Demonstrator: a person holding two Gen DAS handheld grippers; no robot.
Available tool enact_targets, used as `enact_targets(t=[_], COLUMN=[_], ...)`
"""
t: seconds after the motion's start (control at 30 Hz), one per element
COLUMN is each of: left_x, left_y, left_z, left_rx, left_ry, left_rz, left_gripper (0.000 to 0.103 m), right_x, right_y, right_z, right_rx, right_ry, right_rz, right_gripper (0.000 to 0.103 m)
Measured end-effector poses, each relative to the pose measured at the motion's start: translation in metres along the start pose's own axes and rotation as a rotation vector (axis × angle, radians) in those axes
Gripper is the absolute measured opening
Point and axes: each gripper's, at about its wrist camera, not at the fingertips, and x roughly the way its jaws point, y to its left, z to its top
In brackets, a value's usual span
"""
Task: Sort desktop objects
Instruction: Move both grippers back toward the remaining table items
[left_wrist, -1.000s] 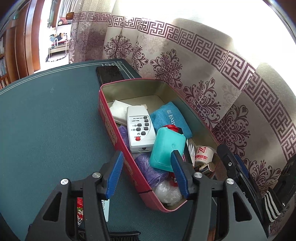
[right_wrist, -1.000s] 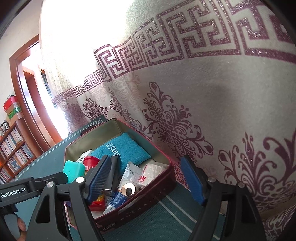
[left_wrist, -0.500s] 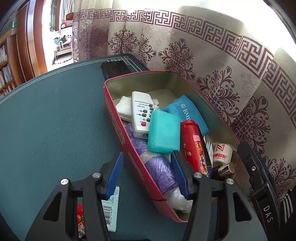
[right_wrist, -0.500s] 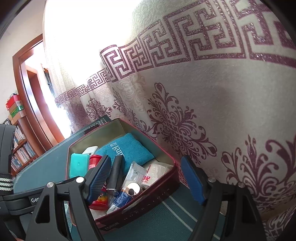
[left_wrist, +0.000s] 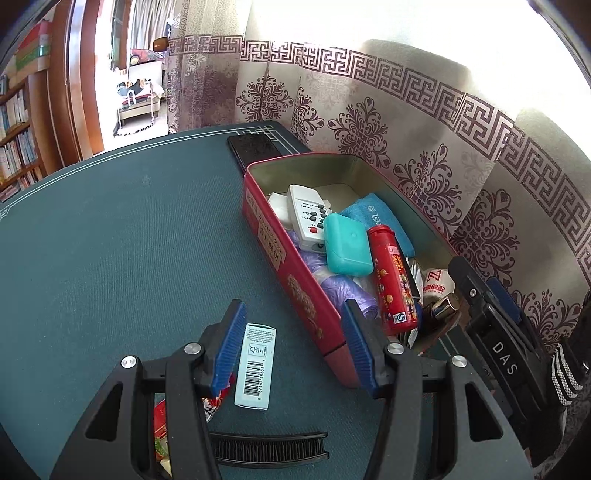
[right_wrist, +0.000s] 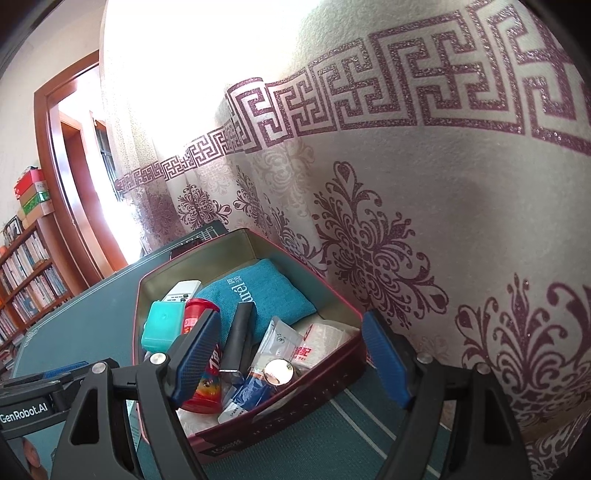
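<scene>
On the green table (left_wrist: 110, 258) beside the red tin (left_wrist: 295, 273), the light, stiff barcode box (left_wrist: 255, 365) lay between the left gripper (left_wrist: 293, 341)'s parted, empty jaws, probably best pinched across its long sides, while the right gripper (right_wrist: 291, 354) hung spread and empty.

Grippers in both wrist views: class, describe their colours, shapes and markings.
Each gripper, left and right, has a black angular frame with silver screws and two fingers faced with ribbed blue pads. One body reads "GenRobot.AI", the other "DAS". A black-and-white striped cuff shows.

left gripper (left_wrist: 293, 341) jaws apart, empty | barcode box (left_wrist: 255, 365) below | red tin (left_wrist: 295, 273) beside
</scene>
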Motion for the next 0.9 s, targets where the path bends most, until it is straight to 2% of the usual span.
enact_targets(t=[0.37, 0.67, 0.9], left_x=[-0.021, -0.034, -0.041], left_y=[0.04, 0.081, 0.101], left_z=[-0.024, -0.04, -0.053], left_rx=[-0.051, -0.131, -0.151], left_ry=[0.0, 0.003, 0.006], left_rz=[0.035, 0.061, 0.069], left_gripper=[0.057, 0.057, 0.057], right_x=[0.002, 0.004, -0.005], right_y=[0.016, 0.022, 0.023], right_z=[-0.001, -0.002, 0.002], right_rx=[-0.08, -0.12, -0.111], right_ry=[-0.003, 0.008, 0.01], right_rz=[-0.033, -0.053, -0.007], right_gripper=[0.083, 0.083, 0.084])
